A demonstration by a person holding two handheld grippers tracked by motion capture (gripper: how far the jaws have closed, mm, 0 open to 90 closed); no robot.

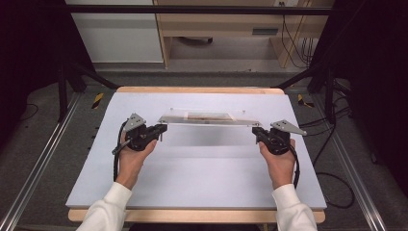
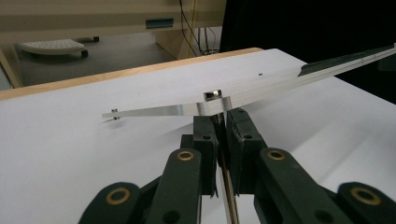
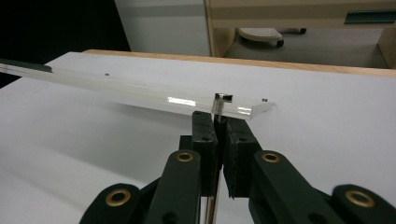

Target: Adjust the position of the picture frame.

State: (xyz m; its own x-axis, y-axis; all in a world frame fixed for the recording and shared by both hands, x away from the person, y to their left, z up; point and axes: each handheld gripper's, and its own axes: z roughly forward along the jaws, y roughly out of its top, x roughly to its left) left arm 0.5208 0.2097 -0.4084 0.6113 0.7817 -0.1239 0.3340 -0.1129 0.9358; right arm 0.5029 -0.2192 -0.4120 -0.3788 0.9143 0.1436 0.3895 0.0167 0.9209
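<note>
A clear acrylic plate [image 1: 209,119] with small metal fasteners at its corners hangs level above the white tabletop [image 1: 192,178]. My left gripper [image 1: 161,129] is shut on its near left corner, and my right gripper [image 1: 255,130] is shut on its near right corner. In the left gripper view the plate [image 2: 261,88] stretches away to the right over the closed left gripper [image 2: 220,119], with a metal fastener [image 2: 213,95] right above the tips. In the right gripper view the plate [image 3: 130,86] runs off to the left from the closed right gripper [image 3: 217,116]. A brownish strip [image 1: 207,115] shows through the plate.
The tabletop has a wooden far edge [image 1: 199,90]. Metal rails [image 1: 38,163] run along both sides on the floor. A wooden cabinet [image 1: 226,24] stands behind the table, and cables [image 1: 332,159] lie at the right.
</note>
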